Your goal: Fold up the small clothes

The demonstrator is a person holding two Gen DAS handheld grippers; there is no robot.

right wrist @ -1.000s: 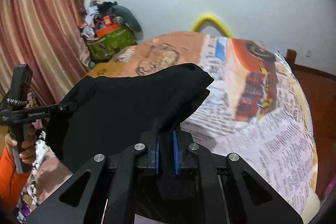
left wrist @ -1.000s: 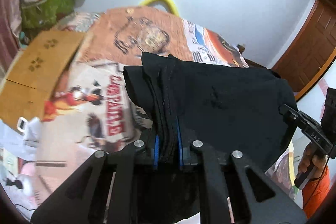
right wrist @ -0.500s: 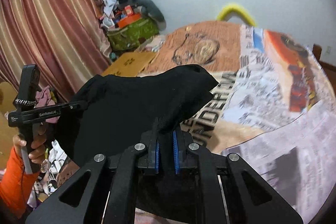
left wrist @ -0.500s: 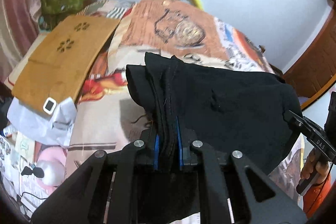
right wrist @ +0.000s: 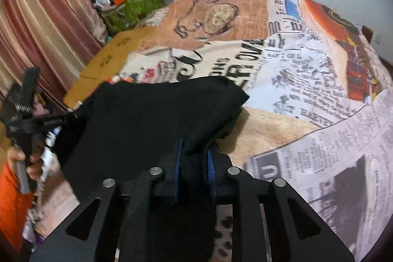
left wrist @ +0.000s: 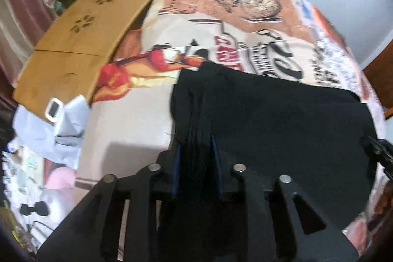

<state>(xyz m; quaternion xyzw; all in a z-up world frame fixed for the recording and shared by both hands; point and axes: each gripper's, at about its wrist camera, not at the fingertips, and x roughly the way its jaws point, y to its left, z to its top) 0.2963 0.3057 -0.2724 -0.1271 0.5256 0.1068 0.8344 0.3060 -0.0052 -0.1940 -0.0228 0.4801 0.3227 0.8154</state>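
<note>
Both cameras have tipped downward since a second ago, so the wall screen is out of view and the bed fills both views; the blue pads of each pair of tongs, then pinched tight on cloth, now stand visibly wider.

Nearest the lens, the left tongs [left wrist: 195, 165] are opening, with a bunched stack of folds of the black, soft fabric garment [left wrist: 282, 119] between the pads. The right tongs [right wrist: 195, 170] are opening too, with the other end of the same garment between them; its right-hand pad shows bare ribbing and seems barely in contact.

The garment stretches between the two tongs, its long axis running from one to the other, and lies directly ahead of both, sagging just above the bed's newspaper-print blanket [right wrist: 307, 80]. Neither hand is clearly nearer; each has its own end, so the drop looks like a matter of letting go evenly.

Farther off lie a tan flat board with flower-shaped cut-outs [left wrist: 86, 36] and a green bag [right wrist: 132, 9].

Readable writing is scarce: blurred headline letters on the blanket, perhaps "OVA", and an illegible label on the left tool in the right camera's view.
</note>
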